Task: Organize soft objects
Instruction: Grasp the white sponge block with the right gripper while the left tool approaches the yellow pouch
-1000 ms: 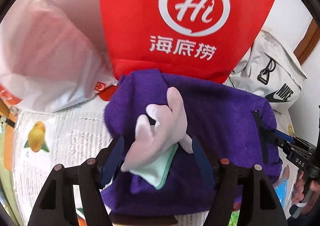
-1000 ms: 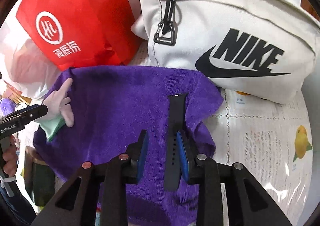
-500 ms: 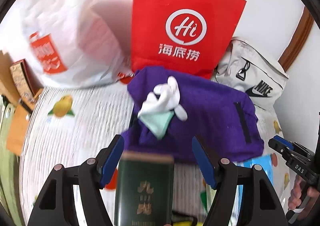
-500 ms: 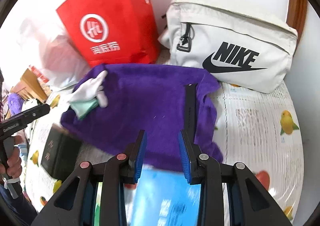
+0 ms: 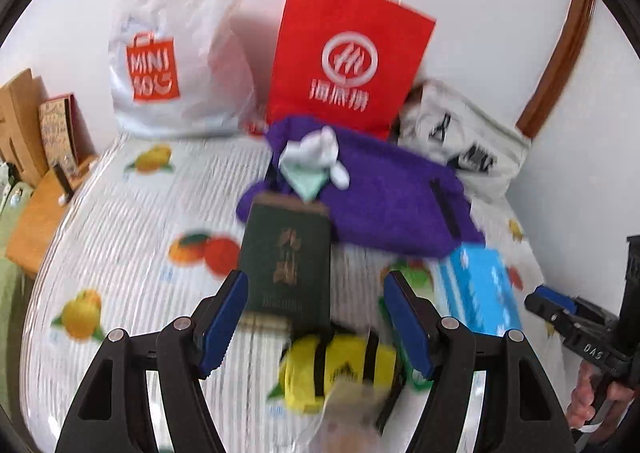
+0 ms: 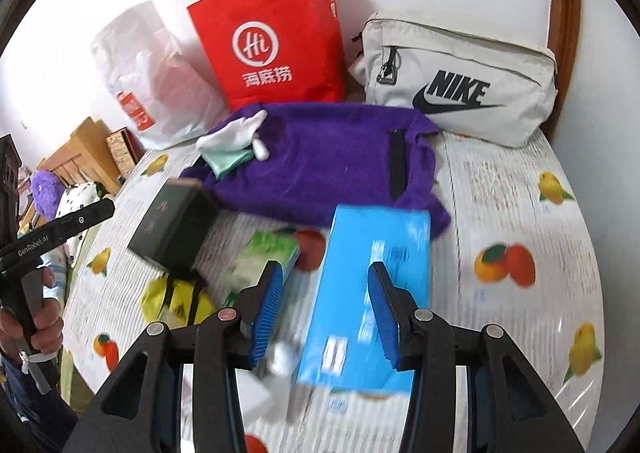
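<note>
A purple towel lies spread on the fruit-print table. On its left end sit a white glove and a mint cloth. A black strap lies on its right end. My left gripper is open and empty, well back from the towel, over a dark green box. My right gripper is empty with its jaws opening. It hangs above a blue box, and the pads are not on the box.
At the back stand a red paper bag, a white plastic bag and a grey Nike bag. A yellow pouch and a green pack lie near the front. Wooden items stand at the left.
Both grippers have drawn back from the purple towel, and the boxes have come into view. The black strap, between the right fingers before, lies on the towel. The right jaws stand wider.
</note>
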